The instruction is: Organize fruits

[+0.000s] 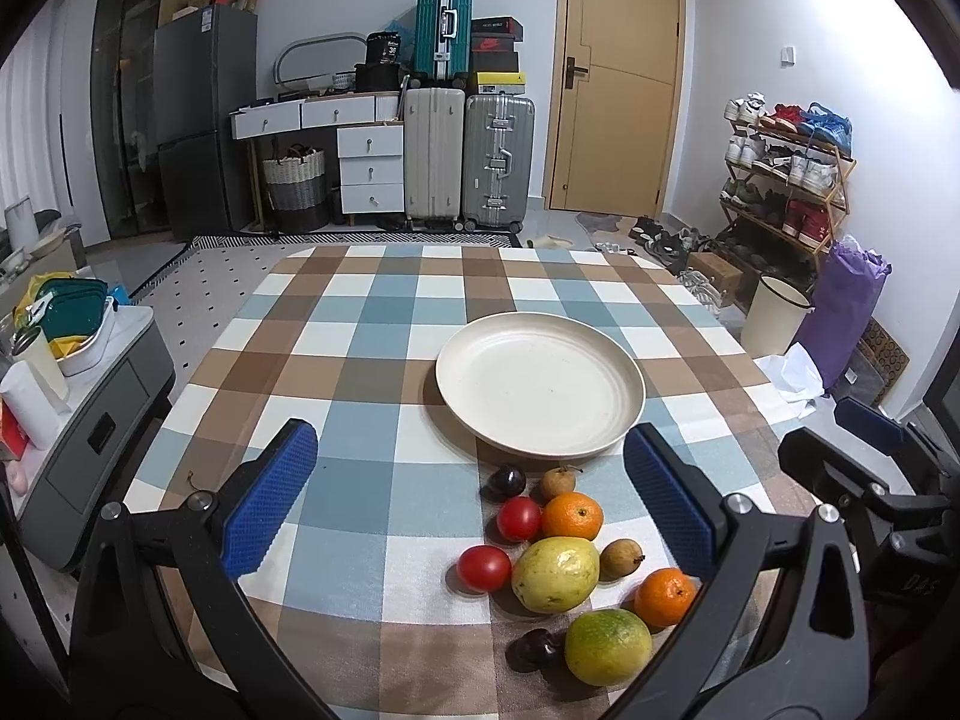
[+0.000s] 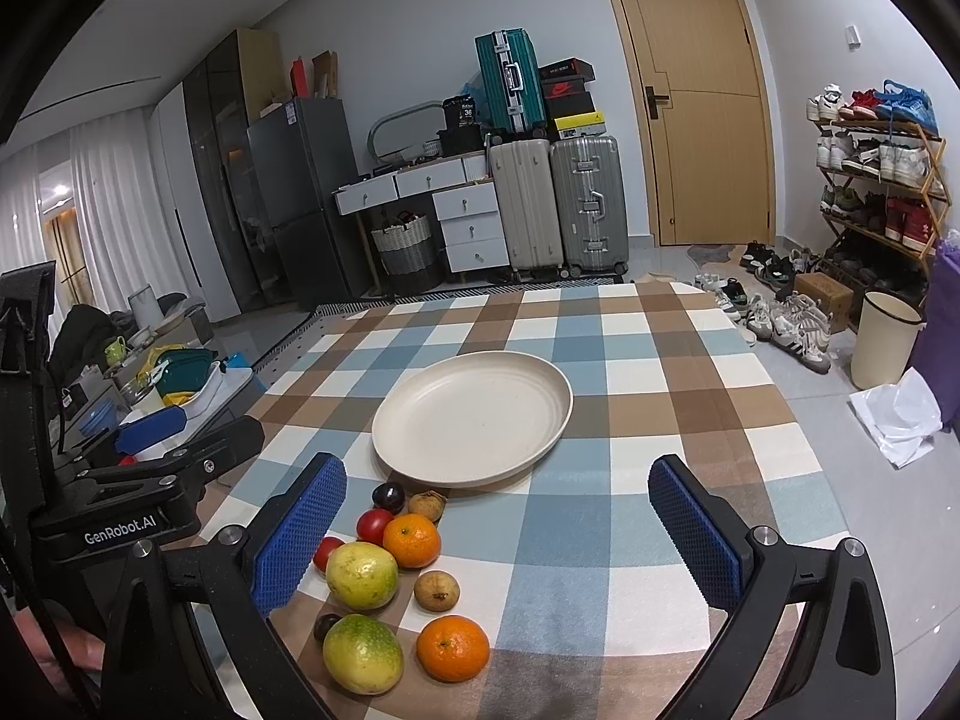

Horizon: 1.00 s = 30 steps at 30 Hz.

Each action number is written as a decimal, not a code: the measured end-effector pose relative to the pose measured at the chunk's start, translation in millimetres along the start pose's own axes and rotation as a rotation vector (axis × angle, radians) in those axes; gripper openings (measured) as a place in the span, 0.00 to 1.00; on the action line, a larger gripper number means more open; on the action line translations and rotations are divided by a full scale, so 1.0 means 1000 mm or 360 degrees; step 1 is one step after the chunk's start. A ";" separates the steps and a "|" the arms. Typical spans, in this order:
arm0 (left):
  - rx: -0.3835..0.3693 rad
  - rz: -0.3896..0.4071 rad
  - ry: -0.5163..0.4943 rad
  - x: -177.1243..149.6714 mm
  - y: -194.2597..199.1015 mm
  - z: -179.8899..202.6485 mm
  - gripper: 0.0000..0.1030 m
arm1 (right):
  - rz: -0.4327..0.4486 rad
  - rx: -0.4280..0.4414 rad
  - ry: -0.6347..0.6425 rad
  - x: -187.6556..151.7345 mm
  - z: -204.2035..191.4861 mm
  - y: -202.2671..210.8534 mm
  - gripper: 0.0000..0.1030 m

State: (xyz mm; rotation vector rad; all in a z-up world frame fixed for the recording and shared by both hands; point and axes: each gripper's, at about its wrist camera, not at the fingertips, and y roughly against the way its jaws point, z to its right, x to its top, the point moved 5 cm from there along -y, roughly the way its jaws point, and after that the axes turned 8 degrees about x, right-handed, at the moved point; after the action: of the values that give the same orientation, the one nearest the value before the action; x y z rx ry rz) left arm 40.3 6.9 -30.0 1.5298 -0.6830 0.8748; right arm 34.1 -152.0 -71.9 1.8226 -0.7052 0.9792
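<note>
left gripper [image 1: 471,507]: held low over the near edge of the worktop [image 1: 372,324], pointing forward at the plate; blue-padded jaws spread wide, nothing between them; the fruit lies below the gap, toward its right jaw.
right gripper [image 2: 498,534]: level with the left one and just beside it, also aimed forward; jaws wide apart, holding nothing; the fruit sits by its left jaw.
plate [image 1: 540,384]: one, cream, bare, on the checked cloth beyond the fruit.
fruit position: all in a loose cluster on the worktop just in front of the plate's near rim, none on the plate.
oranges: two [image 1: 572,516] [image 1: 666,597].
tomatoes: two, red [image 1: 519,518] [image 1: 483,568].
green-yellow round fruits: two, the largest pieces [image 1: 555,574] [image 1: 607,647].
small brown fruits: two [image 1: 558,482] [image 1: 621,558].
dark plums: two [image 1: 506,482] [image 1: 536,649].
total fruit: ten.
</note>
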 end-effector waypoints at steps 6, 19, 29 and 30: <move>-0.0003 -0.0001 0.0003 0.000 0.000 -0.001 0.99 | -0.0001 0.0005 0.0009 0.001 -0.001 0.002 1.00; -0.0010 -0.0005 0.0002 -0.001 0.000 -0.002 0.99 | -0.0005 0.0005 0.0006 -0.004 -0.002 -0.001 1.00; -0.0006 -0.0011 0.0001 -0.003 0.000 -0.004 0.99 | -0.0018 0.0015 0.0011 -0.009 -0.004 -0.001 1.00; -0.0007 -0.0011 0.0004 -0.003 0.000 -0.004 0.99 | -0.0018 0.0016 0.0012 -0.009 -0.004 -0.002 1.00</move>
State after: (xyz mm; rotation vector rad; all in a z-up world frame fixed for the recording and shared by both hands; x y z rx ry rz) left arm 38.1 10.6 -32.3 1.5260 -0.6774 0.8691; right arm 29.7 -147.6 -79.5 1.8288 -0.6856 0.9835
